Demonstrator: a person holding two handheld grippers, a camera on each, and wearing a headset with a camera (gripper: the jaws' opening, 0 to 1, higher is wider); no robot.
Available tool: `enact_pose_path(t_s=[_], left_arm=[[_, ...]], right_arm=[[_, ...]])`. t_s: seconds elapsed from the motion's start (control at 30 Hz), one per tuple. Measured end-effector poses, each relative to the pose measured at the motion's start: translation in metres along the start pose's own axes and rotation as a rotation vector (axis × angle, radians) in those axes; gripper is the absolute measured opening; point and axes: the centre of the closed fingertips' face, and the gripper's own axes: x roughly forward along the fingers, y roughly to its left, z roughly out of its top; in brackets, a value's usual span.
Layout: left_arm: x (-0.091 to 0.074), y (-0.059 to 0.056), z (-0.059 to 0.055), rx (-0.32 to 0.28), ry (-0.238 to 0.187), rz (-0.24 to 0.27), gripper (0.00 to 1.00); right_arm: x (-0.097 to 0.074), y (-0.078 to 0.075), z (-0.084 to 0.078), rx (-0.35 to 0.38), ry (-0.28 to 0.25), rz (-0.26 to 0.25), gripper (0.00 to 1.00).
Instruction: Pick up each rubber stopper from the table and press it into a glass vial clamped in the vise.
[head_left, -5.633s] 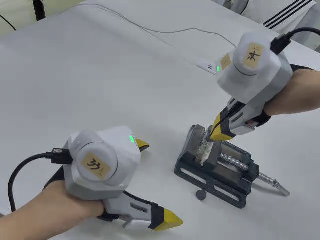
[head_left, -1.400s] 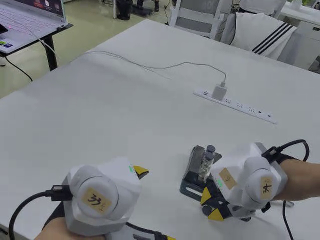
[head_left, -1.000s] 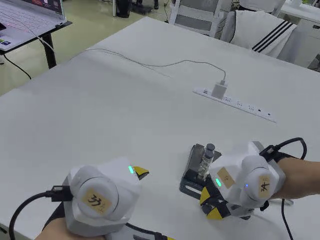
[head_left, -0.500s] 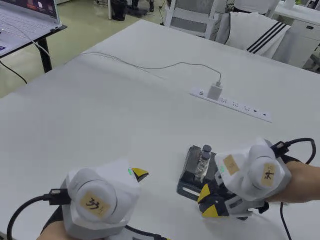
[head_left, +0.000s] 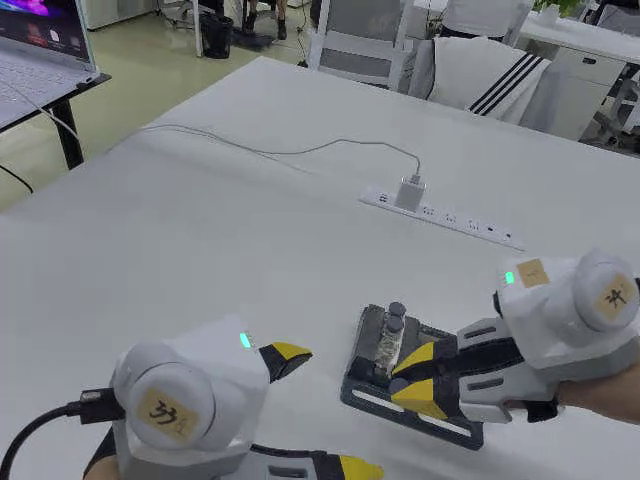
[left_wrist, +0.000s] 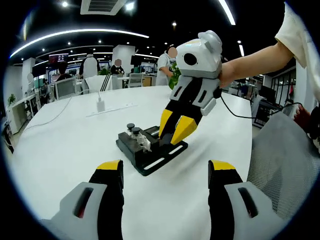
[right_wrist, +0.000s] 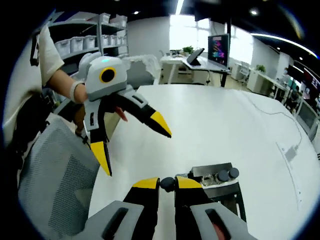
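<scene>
Two yellow-tipped jaws of the right gripper (head_left: 403, 378) are clenched on a small dark rubber stopper (right_wrist: 168, 183), which sits pinched between their tips in the right gripper view. The tips are angled down at the near end of the black vise (head_left: 372, 383); whether they touch it cannot be determined. The vise stands toward the near edge of the white desk (head_left: 200, 220) and clamps two glass vials (head_left: 387, 342), upright and side by side, each already topped with a dark stopper. The left gripper (left_wrist: 166, 167) is released, its jaws spread wide with nothing between them, and it is held low over the desk to the left of the vise, near it but apart, pointing toward it. Farther back, toward the far right edge of the desk, a white power strip (head_left: 446, 212) lies flat with a white charger (head_left: 408, 191) plugged into it, and a thin cable (head_left: 250, 148) runs from the charger across the desk toward the far left corner. A laptop (head_left: 35, 35) with a lit screen sits on a separate table beyond that corner.
</scene>
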Motion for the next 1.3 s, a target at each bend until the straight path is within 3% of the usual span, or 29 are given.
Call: enact_pose_path(t_s=[0.1,0.37,0.43,0.67,0.83,0.93,1.3], left_arm=[[0.002,-0.002,0.014,-0.008,-0.038,-0.013,0.59],[0.008,-0.012,0.047,-0.022,-0.132,-0.045,0.38],[0.009,-0.015,0.055,-0.018,-0.155,-0.055,0.31],[0.015,-0.017,0.069,-0.007,-0.184,-0.072,0.17],[0.018,-0.017,0.078,-0.035,-0.213,-0.077,0.11],[0.018,-0.015,0.084,-0.044,-0.234,-0.075,0.07],[0.017,-0.014,0.087,-0.091,-0.256,-0.082,0.06]], right_arm=[[-0.012,0.001,0.019,0.09,-0.109,-0.013,0.07],[-0.037,0.012,0.059,0.242,-0.32,0.0,0.07],[-0.041,0.014,0.064,0.272,-0.352,0.002,0.07],[-0.045,0.014,0.068,0.298,-0.388,0.01,0.07],[-0.05,0.016,0.076,0.372,-0.453,0.048,0.06],[-0.052,0.012,0.074,0.394,-0.464,0.045,0.06],[-0.052,0.019,0.075,0.41,-0.475,0.082,0.06]])
